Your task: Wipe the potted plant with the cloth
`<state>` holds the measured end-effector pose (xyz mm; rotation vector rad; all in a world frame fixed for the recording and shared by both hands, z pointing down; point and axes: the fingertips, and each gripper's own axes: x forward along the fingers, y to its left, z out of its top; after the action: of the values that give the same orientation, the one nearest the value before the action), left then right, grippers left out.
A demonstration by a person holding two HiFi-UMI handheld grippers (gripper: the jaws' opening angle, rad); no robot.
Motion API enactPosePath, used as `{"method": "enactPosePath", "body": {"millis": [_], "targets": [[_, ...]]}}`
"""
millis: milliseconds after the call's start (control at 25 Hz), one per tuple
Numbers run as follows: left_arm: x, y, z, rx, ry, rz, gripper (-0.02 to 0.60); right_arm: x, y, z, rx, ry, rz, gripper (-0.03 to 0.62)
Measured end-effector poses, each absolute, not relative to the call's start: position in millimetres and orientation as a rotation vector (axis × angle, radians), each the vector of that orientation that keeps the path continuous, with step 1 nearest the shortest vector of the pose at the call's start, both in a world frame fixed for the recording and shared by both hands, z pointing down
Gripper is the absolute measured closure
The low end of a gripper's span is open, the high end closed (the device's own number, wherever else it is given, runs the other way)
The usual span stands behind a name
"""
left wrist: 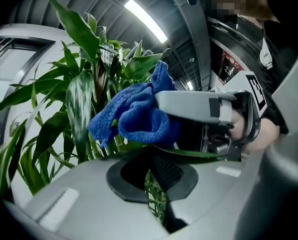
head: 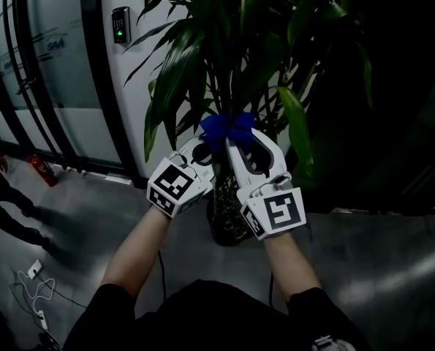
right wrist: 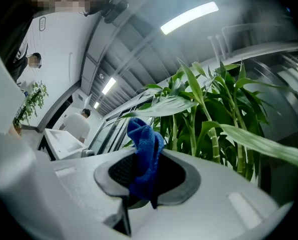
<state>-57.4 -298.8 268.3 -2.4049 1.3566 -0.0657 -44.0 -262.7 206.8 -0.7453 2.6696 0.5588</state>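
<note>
The potted plant [head: 232, 42] has long green leaves and cane stems, and its dark pot [head: 228, 225] stands on the floor straight ahead. My right gripper [head: 233, 142] is shut on a blue cloth [head: 227, 129], bunched at its tips against the stems. The cloth [right wrist: 144, 149] hangs out of the right jaws [right wrist: 146, 176]. My left gripper [head: 206, 148] is just left of it, close beside it. In the left gripper view, the left gripper [left wrist: 156, 166] is shut on a long leaf [left wrist: 194, 154] that runs across its tips, with the cloth [left wrist: 133, 119] just above.
A glass wall with dark frames and an access panel [head: 119, 24] stands at the left. Red fire extinguishers [head: 42, 170] stand at its foot. White cables [head: 31, 284] lie on the grey floor, and someone's legs [head: 9, 207] show at the far left.
</note>
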Motion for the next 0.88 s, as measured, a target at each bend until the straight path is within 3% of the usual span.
{"method": "enactPosePath", "body": {"millis": [880], "targets": [[-58, -267, 329, -2.429, 1.549, -0.091, 0.575, -31, -222, 283, -0.576, 2.814, 0.376, 0.49]]}}
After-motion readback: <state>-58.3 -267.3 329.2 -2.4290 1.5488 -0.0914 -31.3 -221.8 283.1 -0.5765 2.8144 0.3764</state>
